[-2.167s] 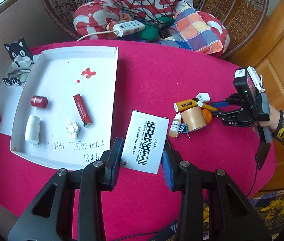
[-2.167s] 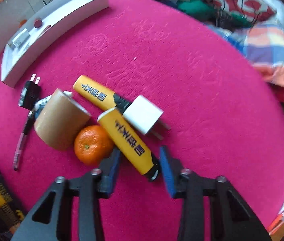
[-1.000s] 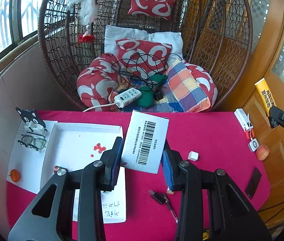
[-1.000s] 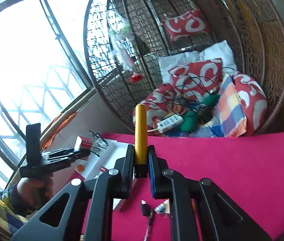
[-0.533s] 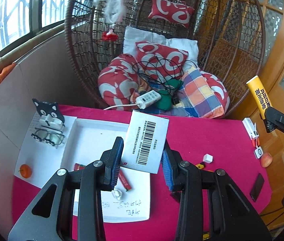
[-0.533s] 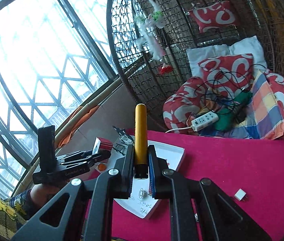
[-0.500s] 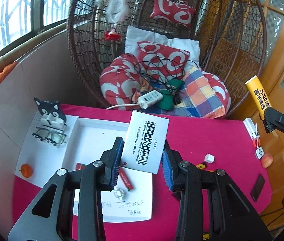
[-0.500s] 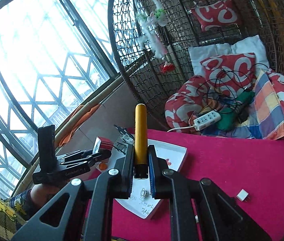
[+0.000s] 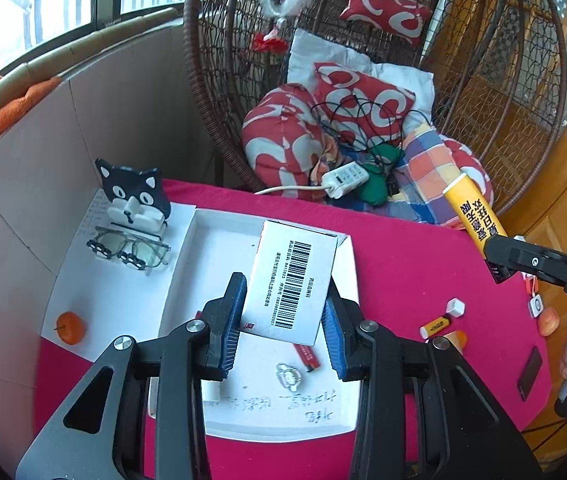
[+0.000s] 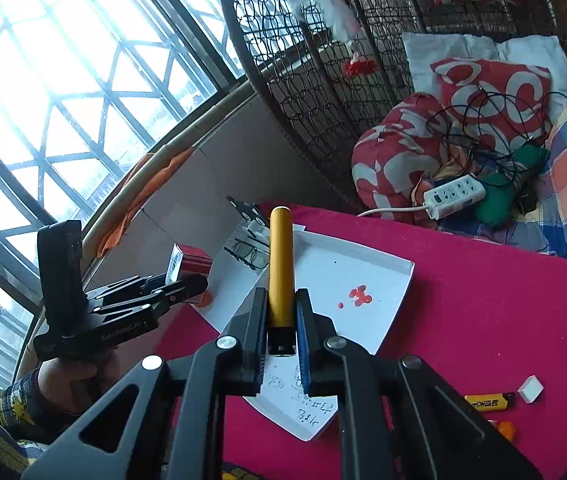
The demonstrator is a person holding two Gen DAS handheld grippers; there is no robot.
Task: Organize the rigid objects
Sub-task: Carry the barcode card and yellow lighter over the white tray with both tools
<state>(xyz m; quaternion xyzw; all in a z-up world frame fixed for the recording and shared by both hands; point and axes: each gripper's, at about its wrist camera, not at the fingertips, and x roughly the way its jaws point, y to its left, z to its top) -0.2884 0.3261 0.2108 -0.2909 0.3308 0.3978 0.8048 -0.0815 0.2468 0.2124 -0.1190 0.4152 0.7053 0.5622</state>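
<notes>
My left gripper (image 9: 283, 300) is shut on a white box with a barcode (image 9: 293, 280), held above the white tray (image 9: 219, 256) on the red tablecloth. My right gripper (image 10: 282, 300) is shut on a yellow tube (image 10: 280, 264) that stands up between its fingers, over the near edge of the tray (image 10: 363, 264). In the left wrist view the tube (image 9: 469, 210) and right gripper (image 9: 497, 256) hang at the right. The right wrist view shows the left gripper (image 10: 199, 284) and the box (image 10: 187, 264) at the left. A red lighter (image 9: 307, 356) and a small clear object (image 9: 289, 376) lie in the tray.
A yellow lighter (image 9: 435, 325), a white cube (image 9: 455, 306) and an orange thing (image 9: 457, 338) lie right of the tray. A cat-shaped holder (image 9: 131, 196), glasses (image 9: 129, 250) and a small orange (image 9: 70, 326) sit left of it. A wicker chair (image 9: 223, 80) with cushions stands behind.
Both grippers have moved left and a little down, still shut on the box and the tube. The tray now lies closer under the box.
</notes>
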